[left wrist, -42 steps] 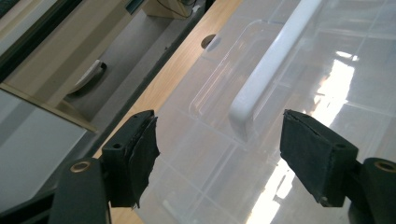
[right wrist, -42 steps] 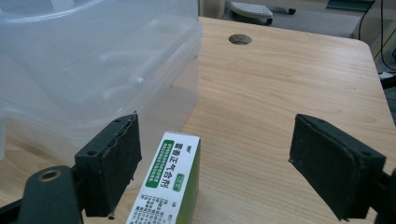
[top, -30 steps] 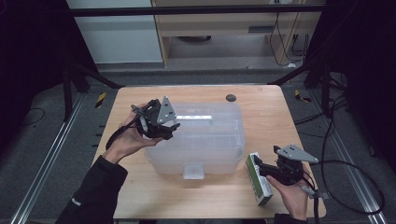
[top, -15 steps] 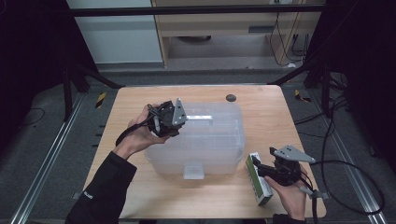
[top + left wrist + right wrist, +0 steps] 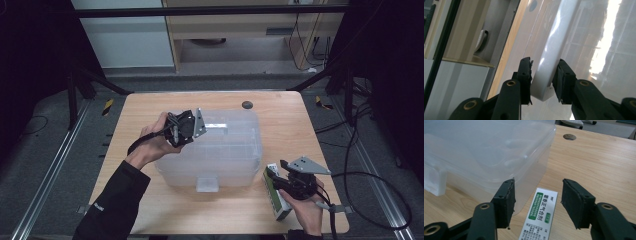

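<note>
A clear plastic storage box [image 5: 220, 150] with its lid on stands mid-table. My left gripper [image 5: 187, 129] is at the lid's upper left. In the left gripper view its jaws [image 5: 543, 80] have just been closing, and both pads now touch the pale handle strip [image 5: 546, 62] between them. A small white-and-green carton [image 5: 277, 200] lies flat by the box's right front corner. My right gripper [image 5: 282, 184] hovers over it. Its jaws [image 5: 537, 195] have just been closing and straddle the carton [image 5: 539, 216] with a gap on each side.
A dark round hole [image 5: 246, 105] sits in the wooden table [image 5: 320, 125] near its far edge. The box's front latch [image 5: 206, 182] faces the near edge. A cable [image 5: 370, 175] trails off to the right of the right gripper.
The left hand has moved right and slightly down and turned, setting its gripper onto the lid's left part. The right hand has stayed over the carton.
</note>
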